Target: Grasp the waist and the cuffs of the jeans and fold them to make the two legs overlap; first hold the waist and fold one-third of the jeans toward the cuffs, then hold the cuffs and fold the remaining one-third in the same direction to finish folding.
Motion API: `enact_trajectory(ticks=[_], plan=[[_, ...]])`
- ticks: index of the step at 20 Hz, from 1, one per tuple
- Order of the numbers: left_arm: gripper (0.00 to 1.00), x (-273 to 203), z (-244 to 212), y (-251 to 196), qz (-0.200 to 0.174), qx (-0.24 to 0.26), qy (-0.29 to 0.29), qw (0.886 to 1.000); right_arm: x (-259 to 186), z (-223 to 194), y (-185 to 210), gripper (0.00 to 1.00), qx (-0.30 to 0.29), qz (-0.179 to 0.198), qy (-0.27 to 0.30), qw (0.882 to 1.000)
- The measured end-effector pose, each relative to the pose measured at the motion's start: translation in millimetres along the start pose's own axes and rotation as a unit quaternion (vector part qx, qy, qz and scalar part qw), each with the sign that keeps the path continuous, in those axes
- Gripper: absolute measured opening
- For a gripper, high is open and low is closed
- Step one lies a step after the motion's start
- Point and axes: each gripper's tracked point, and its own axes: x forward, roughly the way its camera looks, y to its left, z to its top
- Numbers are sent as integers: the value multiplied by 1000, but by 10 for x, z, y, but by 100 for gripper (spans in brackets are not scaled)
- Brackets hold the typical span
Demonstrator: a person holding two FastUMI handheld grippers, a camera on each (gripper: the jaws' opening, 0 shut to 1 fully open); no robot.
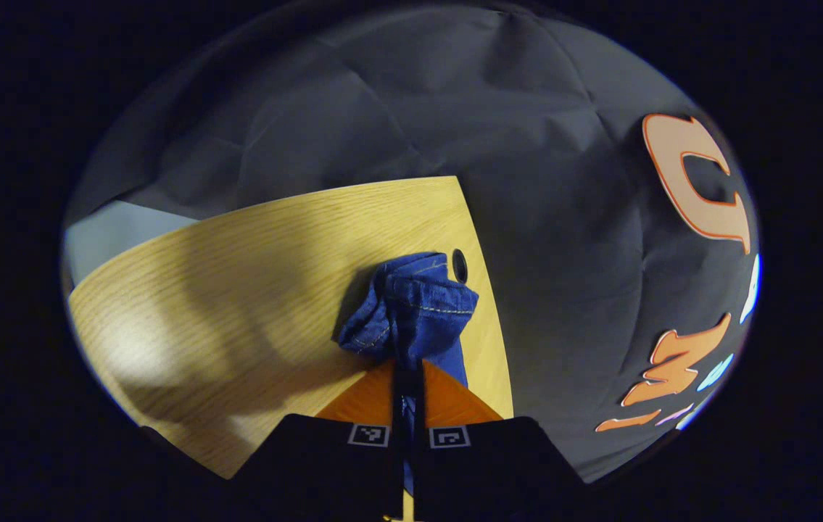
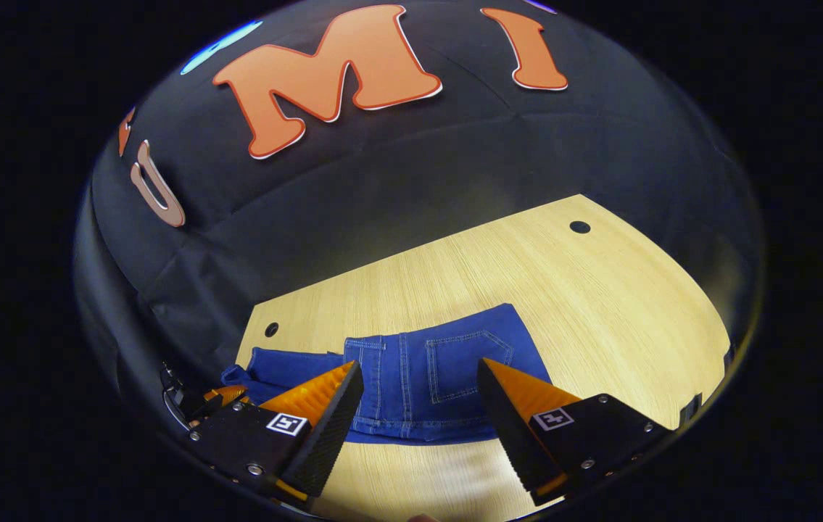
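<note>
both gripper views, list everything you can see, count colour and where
jeans: one, blue denim, lying on the table in the right gripper view with a back pocket up; a bunched end is lifted in the left gripper view
table: one, light wood grain, under the jeans
table holes: round, dark; two in the right gripper view, at a far corner and near the left edge; one beside the bunched denim in the left gripper view
booth wall: black cloth, behind the table
left gripper: one, fingers closed on the bunched jeans
right gripper: one, fingers spread, above the jeans, holding nothing
</note>
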Motion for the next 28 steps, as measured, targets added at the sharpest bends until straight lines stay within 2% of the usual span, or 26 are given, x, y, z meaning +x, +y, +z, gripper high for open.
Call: enact_trajectory(ticks=[5,9,14,16,19,22,28], plan=[[5,-384,11,-581,-19,70,-42,997,49,152,-138,97,-27,8,-11,1000],[5,-755,-153,-1219,-43,155,-70,984,43,319,-261,97,-36,22,-22,999],[5,-1039,-619,-2117,-90,245,-79,962,-4,485,-439,98,-35,38,-35,998],[5,-1119,-850,-2440,-100,293,-78,948,-38,552,-512,98,-38,43,-41,998],[5,-993,-1270,-2879,-109,357,-68,925,-102,690,-645,98,-49,45,-59,996],[5,-954,-1764,-3181,-126,388,-48,912,-192,836,-819,97,-68,36,-80,994],[5,-747,-2671,-3527,-132,444,-5,886,-362,1053,-1160,97,-82,28,-111,990]])
